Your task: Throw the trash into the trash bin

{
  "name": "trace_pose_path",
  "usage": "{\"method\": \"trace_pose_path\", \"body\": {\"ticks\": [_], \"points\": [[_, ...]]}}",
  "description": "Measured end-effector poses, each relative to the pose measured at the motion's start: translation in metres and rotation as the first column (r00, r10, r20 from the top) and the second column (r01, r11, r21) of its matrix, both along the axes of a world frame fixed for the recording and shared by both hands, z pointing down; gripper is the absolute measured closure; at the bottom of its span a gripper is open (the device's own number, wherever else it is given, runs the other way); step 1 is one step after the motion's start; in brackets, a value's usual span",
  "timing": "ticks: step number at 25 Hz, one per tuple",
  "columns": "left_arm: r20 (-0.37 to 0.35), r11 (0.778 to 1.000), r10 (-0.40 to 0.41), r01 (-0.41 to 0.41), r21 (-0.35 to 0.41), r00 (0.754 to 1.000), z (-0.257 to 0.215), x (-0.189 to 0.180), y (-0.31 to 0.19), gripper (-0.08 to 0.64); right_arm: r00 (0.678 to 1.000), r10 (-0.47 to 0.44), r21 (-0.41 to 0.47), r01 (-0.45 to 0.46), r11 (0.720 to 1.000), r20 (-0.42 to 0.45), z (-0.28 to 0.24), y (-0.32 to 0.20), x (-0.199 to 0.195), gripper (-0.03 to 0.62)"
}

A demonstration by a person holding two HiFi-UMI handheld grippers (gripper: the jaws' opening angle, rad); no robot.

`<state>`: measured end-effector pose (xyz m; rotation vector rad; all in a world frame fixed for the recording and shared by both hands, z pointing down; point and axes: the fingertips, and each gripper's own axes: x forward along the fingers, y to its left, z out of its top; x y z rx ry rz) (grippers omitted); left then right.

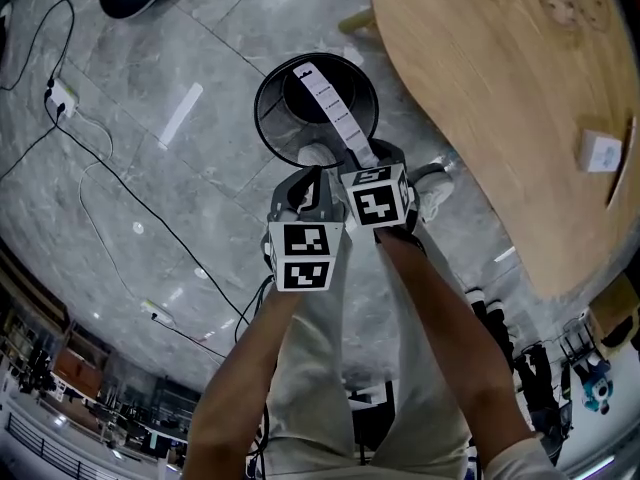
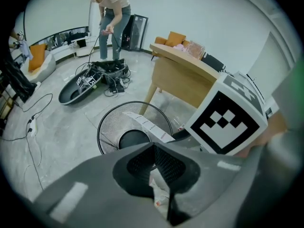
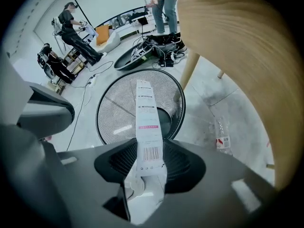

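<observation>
A black wire-mesh trash bin (image 1: pixel 315 108) stands on the grey floor just beyond both grippers. My right gripper (image 1: pixel 385 160) is shut on a long, narrow white box (image 1: pixel 333 108) with a barcode, which sticks out over the bin's opening. In the right gripper view the box (image 3: pixel 146 127) runs from the right gripper (image 3: pixel 147 170) up across the bin (image 3: pixel 118 110). My left gripper (image 2: pixel 154 167) is shut on a crumpled white wrapper (image 2: pixel 160 190) and hangs close to the bin's near rim (image 2: pixel 109 127). The left gripper (image 1: pixel 305 183) sits beside the right one.
A round wooden table (image 1: pixel 500 98) spreads to the right, its leg (image 3: pixel 190 70) close behind the bin. A clear plastic bottle (image 3: pixel 222 136) lies on the floor by it. Cables (image 1: pixel 110 183) cross the floor at left. A person (image 2: pixel 111 13) stands further back beside a black tub (image 2: pixel 78 87).
</observation>
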<state>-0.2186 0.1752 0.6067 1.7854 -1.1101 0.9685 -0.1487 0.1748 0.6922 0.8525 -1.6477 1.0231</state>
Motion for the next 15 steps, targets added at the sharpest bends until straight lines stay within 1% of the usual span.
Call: {"method": "trace_pose_path", "body": {"ticks": [7, 11, 15], "points": [[0.004, 1.000, 0.009, -0.009, -0.002, 1.000, -0.002, -0.004, -0.005, 0.560, 1.000, -0.011, -0.008, 0.012, 1.000, 0.013, -0.006, -0.003, -0.006, 0.380], [0.004, 1.000, 0.014, -0.014, -0.001, 1.000, -0.006, -0.001, -0.009, 0.560, 1.000, -0.008, -0.001, 0.008, 1.000, 0.013, -0.014, -0.007, -0.003, 0.382], [0.006, 1.000, 0.025, -0.025, 0.000, 1.000, -0.012, 0.005, -0.009, 0.560, 0.999, 0.002, 0.020, -0.003, 1.000, 0.037, -0.029, -0.009, 0.000, 0.393]]}}
